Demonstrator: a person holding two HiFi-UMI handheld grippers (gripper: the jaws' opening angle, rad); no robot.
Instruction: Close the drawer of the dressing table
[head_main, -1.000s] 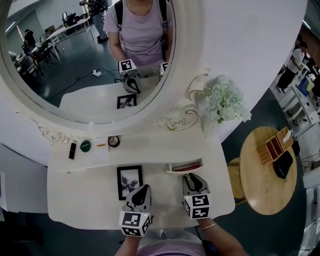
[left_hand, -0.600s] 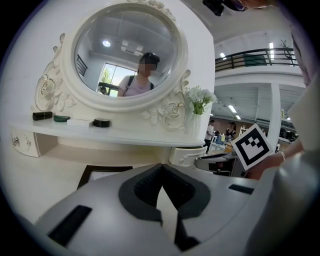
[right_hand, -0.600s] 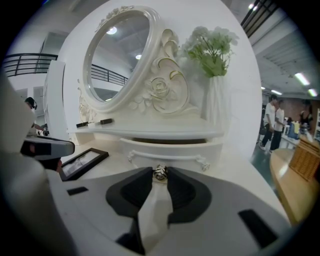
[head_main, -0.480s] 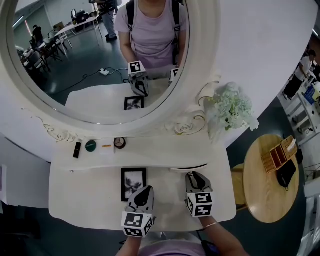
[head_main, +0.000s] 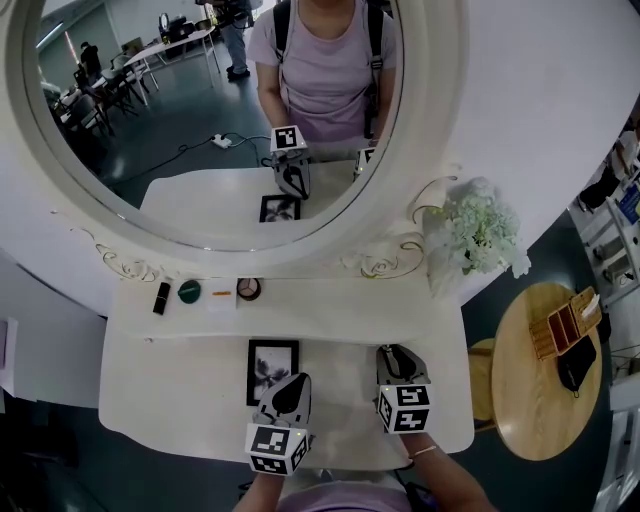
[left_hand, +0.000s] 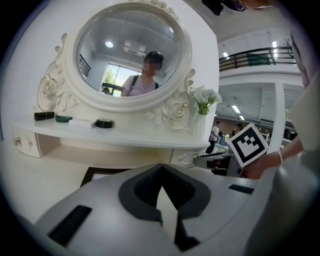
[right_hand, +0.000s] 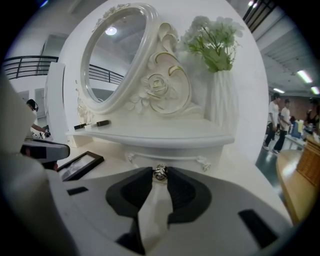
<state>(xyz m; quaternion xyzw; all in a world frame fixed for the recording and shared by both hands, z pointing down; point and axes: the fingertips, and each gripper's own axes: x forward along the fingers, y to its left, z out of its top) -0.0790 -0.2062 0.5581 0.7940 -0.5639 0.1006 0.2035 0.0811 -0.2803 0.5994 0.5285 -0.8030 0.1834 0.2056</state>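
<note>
The white dressing table (head_main: 170, 385) has a small drawer (right_hand: 165, 159) under the right end of its shelf, and the drawer front sits flush. My right gripper (head_main: 393, 352) reaches up to that front. Its tips are shut on the drawer's silver knob (right_hand: 160, 172), which shows between the two dark pads. My left gripper (head_main: 295, 381) hovers over the tabletop beside the black photo frame (head_main: 271, 368). It is shut with nothing between its pads (left_hand: 150, 187). The left gripper view shows the right gripper's marker cube (left_hand: 248, 145) at its right.
An oval mirror (head_main: 220, 100) stands behind the shelf, which carries a lipstick (head_main: 161, 297), a green compact (head_main: 189, 292) and a round compact (head_main: 249, 289). White flowers in a vase (head_main: 470, 235) stand at the shelf's right end. A round wooden side table (head_main: 545, 370) is to the right.
The drawer stood open a second ago and has slid in flush under the shelf. My right gripper moved toward the mirror with it. The left gripper has stayed put.
</note>
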